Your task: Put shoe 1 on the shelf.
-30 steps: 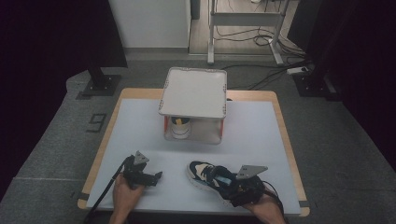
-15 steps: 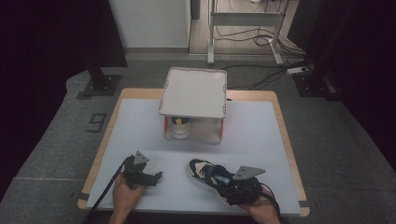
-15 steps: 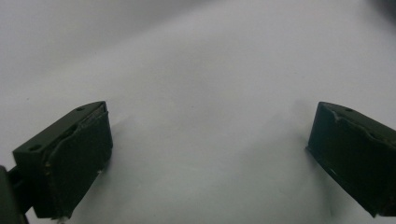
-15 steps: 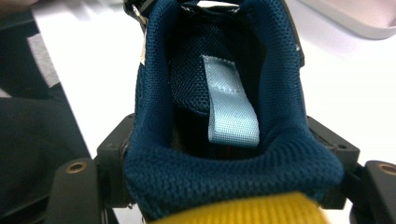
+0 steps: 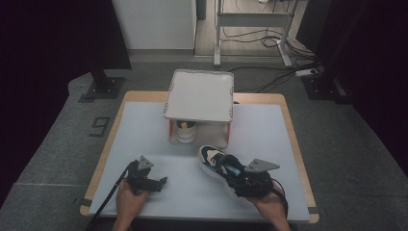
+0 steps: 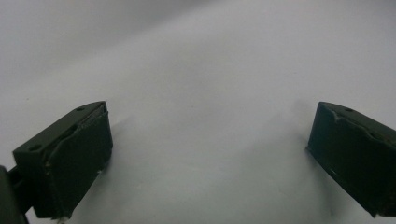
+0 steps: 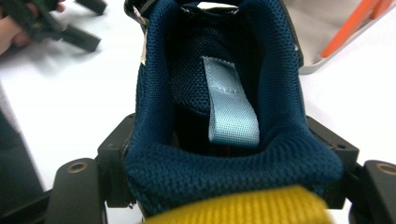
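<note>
1. the dark blue mesh sneaker with a white sole and a yellow heel patch lies at lower centre-right of the high view, its long axis running from the heel at lower right up-left to the toe, which points toward the white tray-topped stand with orange legs.
2. the right gripper is clamped on the heel; in the right gripper view its jaws press the padded collar from both sides, pale blue pull loop between.
3. the left gripper, at lower left, has its jaws spread wide, holding nothing, well apart from the shoe.
4. the right hand is plainly nearer.
5. the white tabletop is bare between shoe and stand; a second shoe sits under the stand, so room there looks tight.
</note>
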`<state>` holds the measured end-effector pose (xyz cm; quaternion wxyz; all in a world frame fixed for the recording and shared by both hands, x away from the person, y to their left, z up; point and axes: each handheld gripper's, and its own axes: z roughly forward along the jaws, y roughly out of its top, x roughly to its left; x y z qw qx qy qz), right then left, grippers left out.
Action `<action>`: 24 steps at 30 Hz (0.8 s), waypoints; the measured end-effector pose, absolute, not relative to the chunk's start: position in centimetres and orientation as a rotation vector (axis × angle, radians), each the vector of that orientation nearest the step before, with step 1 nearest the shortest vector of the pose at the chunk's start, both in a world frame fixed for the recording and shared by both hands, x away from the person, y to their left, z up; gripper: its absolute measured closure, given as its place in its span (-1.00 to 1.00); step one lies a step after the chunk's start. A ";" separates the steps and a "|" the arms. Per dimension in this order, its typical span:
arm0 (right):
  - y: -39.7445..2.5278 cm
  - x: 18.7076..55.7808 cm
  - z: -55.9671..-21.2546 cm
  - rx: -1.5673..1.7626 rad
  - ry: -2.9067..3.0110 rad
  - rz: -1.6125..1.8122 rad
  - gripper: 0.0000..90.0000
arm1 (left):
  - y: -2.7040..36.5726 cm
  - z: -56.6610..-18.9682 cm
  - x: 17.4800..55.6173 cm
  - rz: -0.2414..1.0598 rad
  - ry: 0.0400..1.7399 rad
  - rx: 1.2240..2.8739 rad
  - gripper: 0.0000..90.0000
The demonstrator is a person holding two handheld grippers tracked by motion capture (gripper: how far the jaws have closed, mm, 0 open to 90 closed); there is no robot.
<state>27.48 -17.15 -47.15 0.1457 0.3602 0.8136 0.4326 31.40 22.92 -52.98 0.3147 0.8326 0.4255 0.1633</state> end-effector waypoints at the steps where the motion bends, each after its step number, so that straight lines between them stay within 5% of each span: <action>1: -17.1 27.7 -47.1 1.048 2.332 1.243 -0.42 | 22.9 -53.0 31.4 0.430 1.122 2.194 -1.00; 24: -14.8 34.4 -47.0 1.254 2.180 1.198 -0.42 | 22.9 -53.0 31.4 0.431 1.119 2.196 -1.00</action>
